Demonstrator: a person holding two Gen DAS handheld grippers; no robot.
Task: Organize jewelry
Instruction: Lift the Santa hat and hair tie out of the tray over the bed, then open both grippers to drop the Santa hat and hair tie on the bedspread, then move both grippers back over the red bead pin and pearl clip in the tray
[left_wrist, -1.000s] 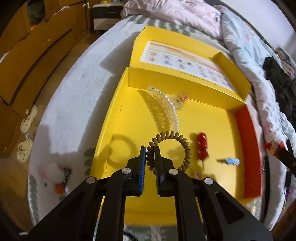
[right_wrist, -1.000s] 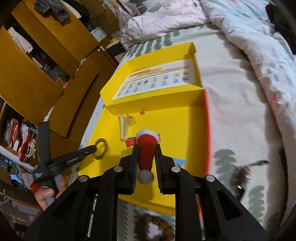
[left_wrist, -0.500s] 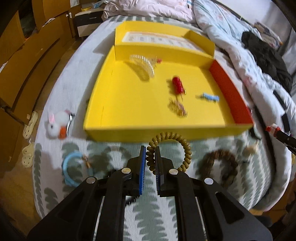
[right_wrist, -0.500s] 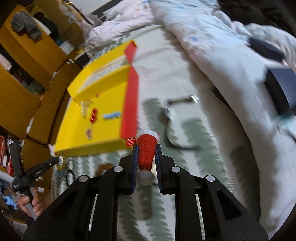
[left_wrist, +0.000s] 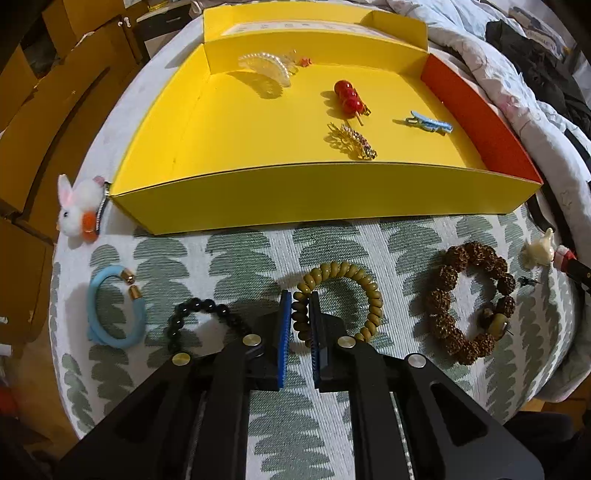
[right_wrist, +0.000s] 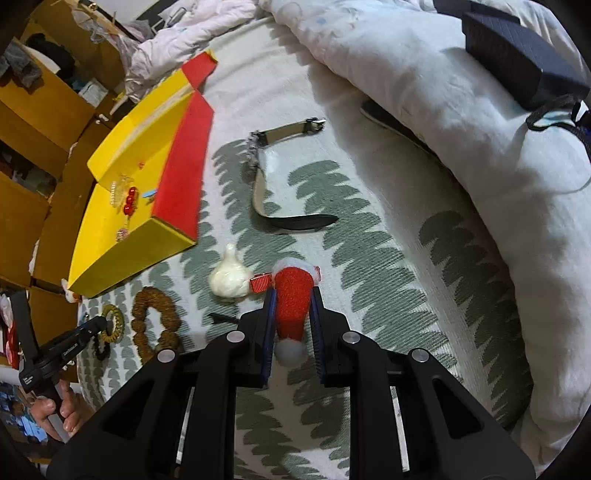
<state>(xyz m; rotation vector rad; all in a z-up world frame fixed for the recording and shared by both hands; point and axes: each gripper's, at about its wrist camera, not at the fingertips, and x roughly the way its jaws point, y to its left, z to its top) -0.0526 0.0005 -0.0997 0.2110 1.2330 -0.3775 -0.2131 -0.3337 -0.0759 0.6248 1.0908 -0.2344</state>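
L gripper (left_wrist: 299, 295) w/ coil tie (left_wrist: 338, 301), now off box (left_wrist: 325, 195)

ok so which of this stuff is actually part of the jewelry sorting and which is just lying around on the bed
Job:
yellow box
olive coil bracelet in the left gripper
santa hat clip in the right gripper
brown bead bracelet
black bead bracelet
blue hair tie

Lying about:
duvet
black belt
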